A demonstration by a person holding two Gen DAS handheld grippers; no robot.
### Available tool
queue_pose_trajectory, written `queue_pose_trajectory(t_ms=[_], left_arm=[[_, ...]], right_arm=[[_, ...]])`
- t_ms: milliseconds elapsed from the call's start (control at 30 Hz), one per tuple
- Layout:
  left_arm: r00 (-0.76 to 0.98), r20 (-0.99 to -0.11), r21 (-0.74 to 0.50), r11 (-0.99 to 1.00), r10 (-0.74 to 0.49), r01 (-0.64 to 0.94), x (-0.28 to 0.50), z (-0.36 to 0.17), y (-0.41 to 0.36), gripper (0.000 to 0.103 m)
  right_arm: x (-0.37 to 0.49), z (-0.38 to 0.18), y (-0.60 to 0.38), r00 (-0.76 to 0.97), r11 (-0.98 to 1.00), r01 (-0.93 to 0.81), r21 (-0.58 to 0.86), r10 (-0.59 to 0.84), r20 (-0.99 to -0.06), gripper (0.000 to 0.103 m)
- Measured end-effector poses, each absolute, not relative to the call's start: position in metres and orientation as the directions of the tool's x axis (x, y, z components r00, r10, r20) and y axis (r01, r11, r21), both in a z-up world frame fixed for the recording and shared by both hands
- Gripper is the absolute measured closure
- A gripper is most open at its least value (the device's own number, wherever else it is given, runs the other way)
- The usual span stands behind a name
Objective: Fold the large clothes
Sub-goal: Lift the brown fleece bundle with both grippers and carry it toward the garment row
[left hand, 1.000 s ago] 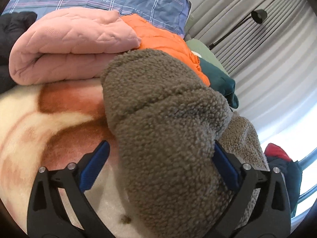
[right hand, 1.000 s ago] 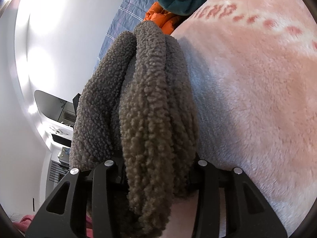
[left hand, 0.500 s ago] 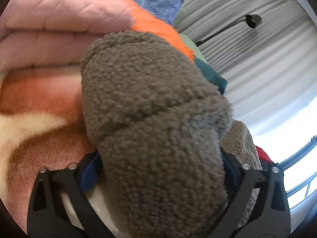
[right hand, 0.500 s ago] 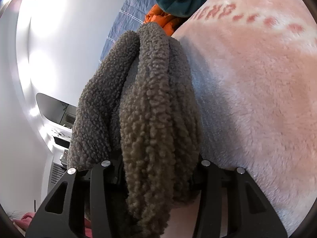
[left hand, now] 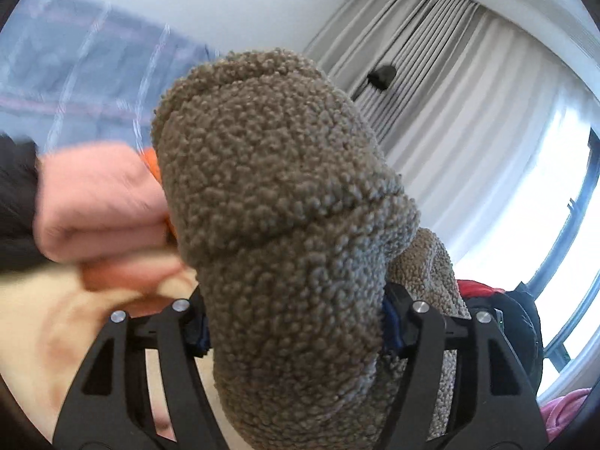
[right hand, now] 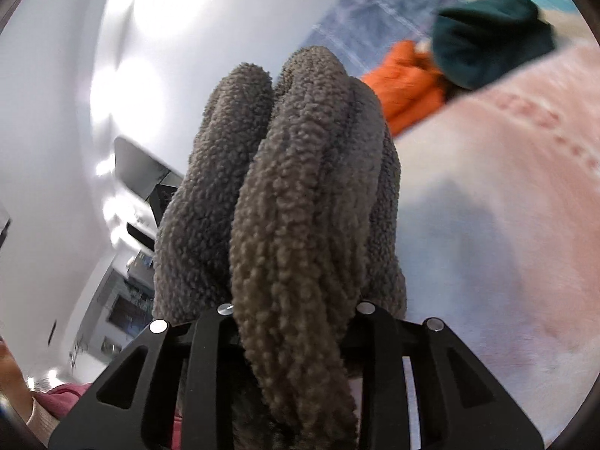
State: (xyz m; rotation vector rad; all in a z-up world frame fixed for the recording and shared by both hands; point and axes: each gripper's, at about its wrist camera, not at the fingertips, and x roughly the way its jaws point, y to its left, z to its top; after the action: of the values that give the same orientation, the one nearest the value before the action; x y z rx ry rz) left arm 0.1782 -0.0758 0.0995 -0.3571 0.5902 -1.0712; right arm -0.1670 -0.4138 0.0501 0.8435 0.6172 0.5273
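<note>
A thick grey-brown fleece garment (left hand: 285,202) fills the left wrist view, bunched in a fat roll. My left gripper (left hand: 294,332) has its jaws closing, and the blue pads press into the roll from both sides. In the right wrist view the same fleece (right hand: 300,195) stands up in several folds between the fingers of my right gripper (right hand: 294,313). Its jaws are closing too and squeeze the folds. The fingertips of both grippers are buried in the pile. The fleece hangs lifted above the pale pink blanket (right hand: 498,225).
A folded pink quilt (left hand: 97,202), an orange jacket (right hand: 408,82) and a dark teal garment (right hand: 491,41) lie on the bed behind. A blue checked pillow (left hand: 86,82) leans at the wall. Grey curtains (left hand: 461,86) and a window (left hand: 562,247) stand to the right.
Both grippers have risen with the fleece, so wall and curtain now fill the background. The left jaws, wide a second ago, have pinched the roll; the right jaws have tightened.
</note>
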Motion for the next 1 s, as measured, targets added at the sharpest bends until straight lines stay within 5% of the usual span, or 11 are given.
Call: queue_pose_trajectory(t_ms=[300, 500, 1000], left_arm=[[0.641, -0.255, -0.497, 0.667, -0.724, 0.555, 0.104, 0.156, 0.095, 0.035], [0.783, -0.318, -0.451, 0.811, -0.535, 0.372, 0.09, 0.173, 0.202, 0.035], [0.887, -0.353, -0.457, 0.882, -0.299, 0.115, 0.215, 0.159, 0.408, 0.035]], right_arm=[[-0.097, 0.092, -0.278, 0.484, 0.47, -0.409, 0.782, 0.838, -0.251, 0.075], [-0.022, 0.089, -0.156, 0.295, 0.376, -0.483, 0.791, 0.92, -0.257, 0.075], [0.18, 0.074, 0.018, 0.192, 0.325, -0.488, 0.81, 0.945, -0.264, 0.075]])
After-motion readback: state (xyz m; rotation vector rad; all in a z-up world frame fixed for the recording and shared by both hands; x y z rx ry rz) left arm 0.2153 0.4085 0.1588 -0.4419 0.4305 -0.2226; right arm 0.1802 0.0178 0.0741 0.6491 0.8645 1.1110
